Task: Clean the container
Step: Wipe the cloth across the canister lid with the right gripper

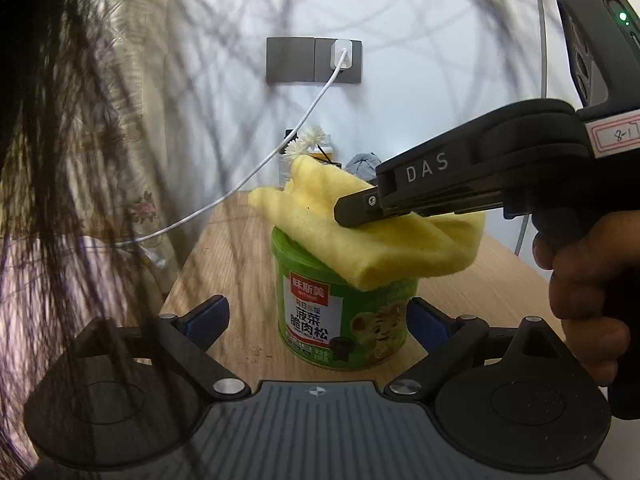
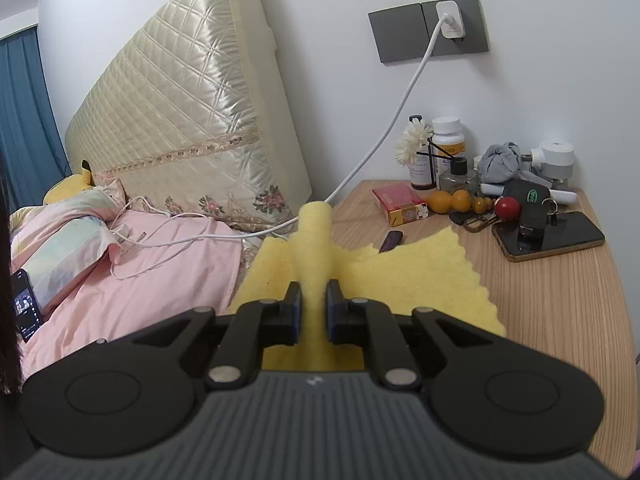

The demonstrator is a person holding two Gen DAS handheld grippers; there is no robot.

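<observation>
Pinching the folded yellow cloth (image 1: 384, 240) between our right gripper (image 2: 313, 308) fingers, we rest it on the green round container (image 1: 344, 316), standing on the wooden tabletop (image 1: 236, 280) between the spread left gripper (image 1: 318, 316) fingers.

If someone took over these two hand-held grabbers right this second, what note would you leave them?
Right gripper: jaws shut on the yellow cloth, which lies over the lid of the green container.
Left gripper: jaws open, one on each side of the container, not clearly touching it.
The container stands upright on the wooden bedside table.
Done: cloth picked up and brought onto the lid.
Left: probably steady the container with the left jaws, wipe the lid and sides, then put the cloth down. How clean it is so far cannot be told.
</observation>
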